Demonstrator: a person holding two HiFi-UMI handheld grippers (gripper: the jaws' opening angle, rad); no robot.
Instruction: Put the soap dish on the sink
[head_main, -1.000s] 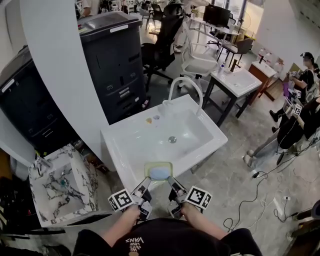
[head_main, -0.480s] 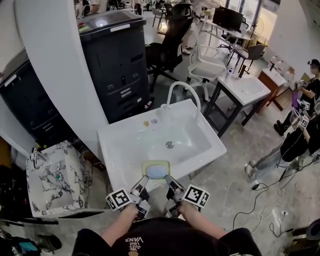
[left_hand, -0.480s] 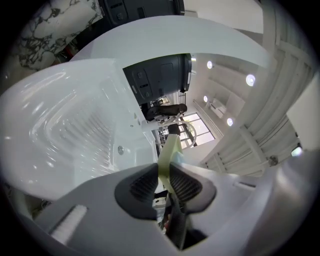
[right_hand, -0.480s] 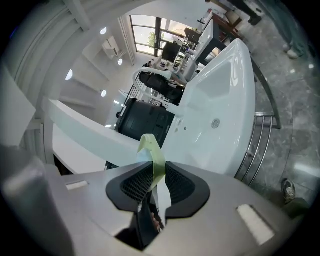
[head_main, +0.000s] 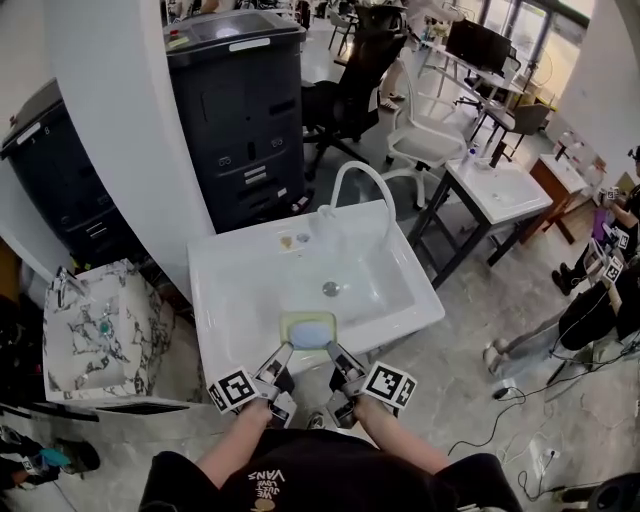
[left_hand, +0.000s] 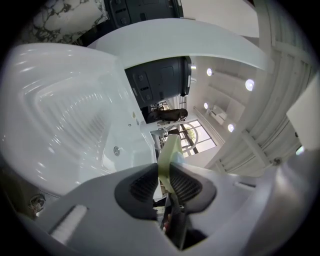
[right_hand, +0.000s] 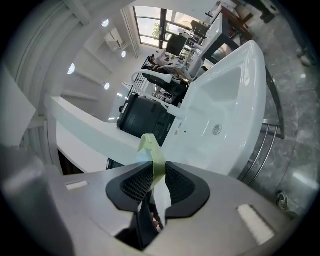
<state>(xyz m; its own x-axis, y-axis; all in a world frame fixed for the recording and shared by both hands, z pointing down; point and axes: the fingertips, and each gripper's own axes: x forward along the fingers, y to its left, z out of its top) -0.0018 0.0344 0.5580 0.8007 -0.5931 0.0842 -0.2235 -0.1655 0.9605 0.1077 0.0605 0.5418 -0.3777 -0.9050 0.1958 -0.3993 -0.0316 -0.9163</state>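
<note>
Far left, floor level: a small marble-patterned square basin is sitting apart from the work and is taking no part in it.

Left gripper: its jaws are clamping one thin side wall of the pale green, rounded-rectangular plastic soap dish. In the left gripper view the dark ribbed pads are pressing on both faces of the green rim, with no gap showing.

Centre: the dish is riding between the two tools, over the near front rim of the white rectangular ceramic sink. I cannot tell whether it is touching the rim yet. A blue bar of soap is lying in it. Judgement: the grip on opposite walls is keeping the dish level, so the soap is not sliding out.

Right gripper: it is mirroring the left one, with its pads closed on the opposite green wall, as the right gripper view shows.

Behind the dish, the round metal drain and the curved white faucet are marking the basin and back ledge. Judgement: the flat front rim is the nearest resting place. Both tools would need to lower evenly before releasing.
</note>
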